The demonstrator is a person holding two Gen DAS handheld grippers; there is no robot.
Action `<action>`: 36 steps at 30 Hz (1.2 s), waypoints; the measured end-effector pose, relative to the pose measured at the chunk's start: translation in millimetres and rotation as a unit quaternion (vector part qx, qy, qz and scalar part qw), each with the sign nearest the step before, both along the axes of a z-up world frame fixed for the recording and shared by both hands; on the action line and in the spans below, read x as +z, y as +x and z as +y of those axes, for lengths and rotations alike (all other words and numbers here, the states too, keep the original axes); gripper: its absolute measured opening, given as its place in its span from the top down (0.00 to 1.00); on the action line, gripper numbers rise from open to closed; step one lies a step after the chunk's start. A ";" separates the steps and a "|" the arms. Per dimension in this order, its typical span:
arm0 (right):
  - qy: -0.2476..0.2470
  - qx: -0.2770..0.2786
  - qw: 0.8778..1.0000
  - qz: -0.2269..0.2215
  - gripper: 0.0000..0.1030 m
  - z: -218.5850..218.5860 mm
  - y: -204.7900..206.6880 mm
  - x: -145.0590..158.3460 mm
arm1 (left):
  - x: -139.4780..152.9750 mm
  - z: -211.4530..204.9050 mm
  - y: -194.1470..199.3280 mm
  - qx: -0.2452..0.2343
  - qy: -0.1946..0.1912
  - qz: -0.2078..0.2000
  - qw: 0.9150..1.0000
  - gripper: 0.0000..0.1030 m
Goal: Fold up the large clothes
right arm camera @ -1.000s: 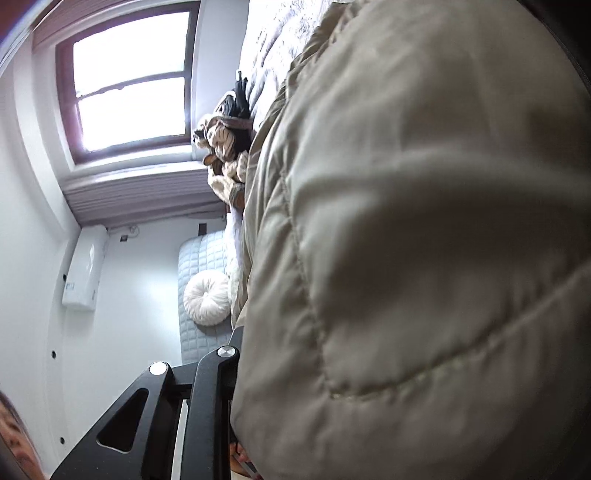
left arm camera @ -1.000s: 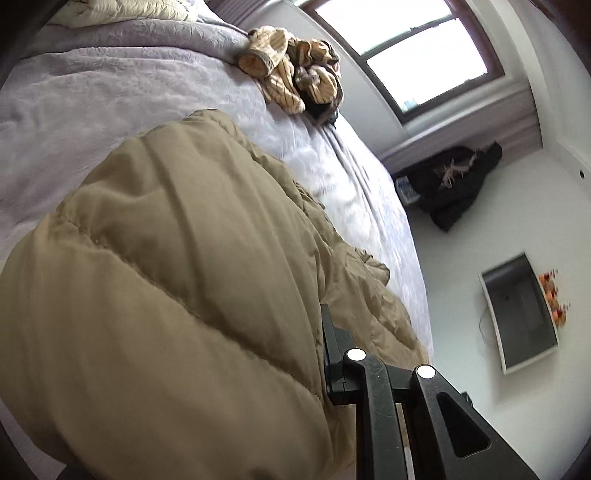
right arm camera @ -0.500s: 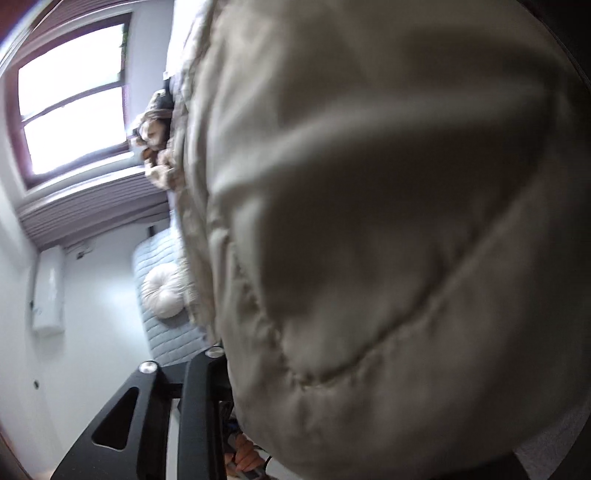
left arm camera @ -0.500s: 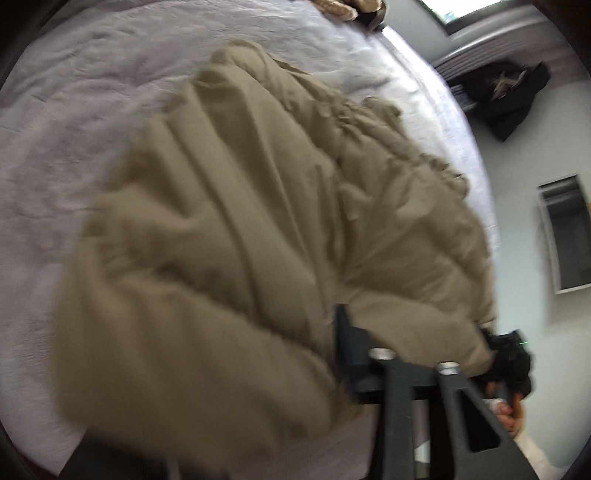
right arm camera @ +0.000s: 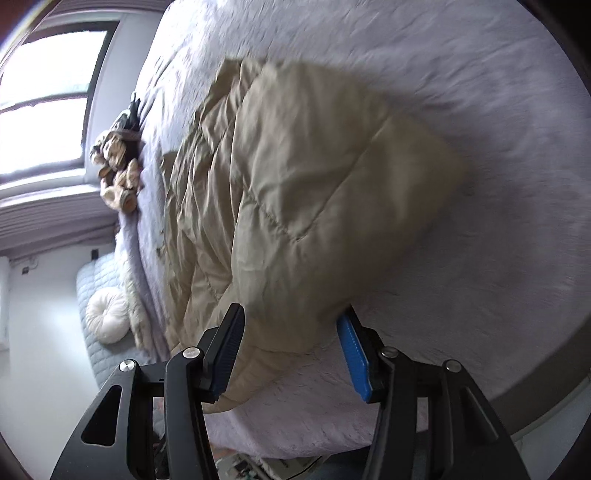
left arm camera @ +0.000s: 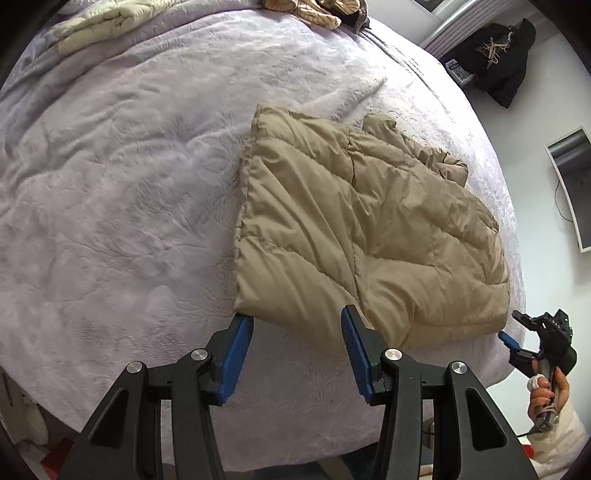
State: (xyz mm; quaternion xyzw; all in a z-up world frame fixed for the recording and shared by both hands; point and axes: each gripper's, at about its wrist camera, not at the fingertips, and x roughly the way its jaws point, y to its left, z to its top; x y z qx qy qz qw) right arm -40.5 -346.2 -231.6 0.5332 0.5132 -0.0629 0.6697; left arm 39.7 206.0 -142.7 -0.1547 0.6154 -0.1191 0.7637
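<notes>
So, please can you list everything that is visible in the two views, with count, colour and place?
Puffer jacket: one, tan, folded flat on the bed near its close edge.
Bed cover: one, pale lilac, over the whole bed.
Patterned garment: one heap, beige and dark, far corner of the bed by the window.
Cream fabric: one bundle, far side of the bed.
Dark garment: one, black, on the floor by the wall.
Monitor: one, white frame, beyond the bed.
Round cushion: one, white, on a quilted grey seat.
Window: one, bright.
Left gripper: black, blue fingers, open at the jacket's near edge.
Right gripper: same, open around the jacket's near edge.
</notes>
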 end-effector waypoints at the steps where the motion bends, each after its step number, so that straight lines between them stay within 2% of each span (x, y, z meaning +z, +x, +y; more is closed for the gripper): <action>1: -0.013 -0.005 1.000 0.004 0.46 -1.3 -2.1 5.1 | 1.0 0.4 1.3 0.000 0.006 0.000 1.000 0.51; 3: -0.029 -0.007 1.000 0.005 0.46 -11.5 -20.2 19.4 | 3.7 3.2 1.7 0.003 0.017 -0.002 1.000 0.51; 7: -0.061 -0.008 0.998 0.000 0.46 -10.9 -14.4 45.6 | 18.3 8.5 4.4 0.013 0.024 -0.021 0.999 0.51; 9: -0.082 0.005 0.997 -0.008 0.46 -10.8 -20.0 63.6 | 21.9 6.5 7.0 0.019 0.028 -0.026 0.999 0.51; 12: -0.108 0.033 0.993 -0.019 0.46 3.1 -6.2 78.4 | 22.1 1.2 16.2 0.024 0.032 -0.030 0.999 0.51; 13: -0.112 0.043 0.993 -0.022 0.46 7.9 -5.8 80.0 | 21.3 -2.5 20.2 0.023 0.036 -0.031 0.999 0.40; 15: -0.115 0.067 0.991 -0.024 0.46 21.4 5.4 80.8 | 20.7 -9.7 24.6 0.023 0.044 -0.036 0.998 0.26; 21: -0.120 0.126 0.985 -0.013 0.45 52.5 20.1 72.9 | 7.0 -30.3 36.0 0.002 0.047 -0.016 0.999 0.26; 22: -0.124 0.135 0.983 -0.010 0.45 56.8 19.1 73.3 | 4.9 -32.2 36.9 -0.001 0.049 -0.015 0.999 0.22; 23: -0.125 0.143 0.982 -0.008 0.43 60.2 19.8 71.8 | 2.8 -33.8 37.6 -0.002 0.052 -0.012 0.999 0.13; 24: -0.126 0.150 0.981 -0.006 0.40 65.1 20.4 71.0 | 0.8 -34.5 38.7 -0.003 0.054 -0.010 0.998 0.00; 28: -0.129 0.171 0.977 0.002 0.31 81.5 24.4 65.3 | -5.6 -36.7 42.9 -0.008 0.061 -0.002 0.998 0.00; 30: -0.132 0.179 0.975 0.004 0.20 88.5 26.2 62.4 | -8.6 -37.0 44.7 -0.011 0.066 0.004 0.998 0.00; 32: -0.145 0.188 0.971 0.002 0.17 97.4 28.5 61.3 | -10.5 -36.5 46.5 -0.014 0.067 0.007 0.998 0.00; 33: -0.161 0.193 0.968 0.002 0.14 102.3 29.1 62.1 | -11.2 -35.9 47.2 -0.014 0.066 0.007 0.998 0.00; 36: -0.220 0.233 0.947 0.008 0.10 121.5 32.4 63.3 | -13.5 -33.4 49.7 -0.015 0.063 0.007 0.998 0.00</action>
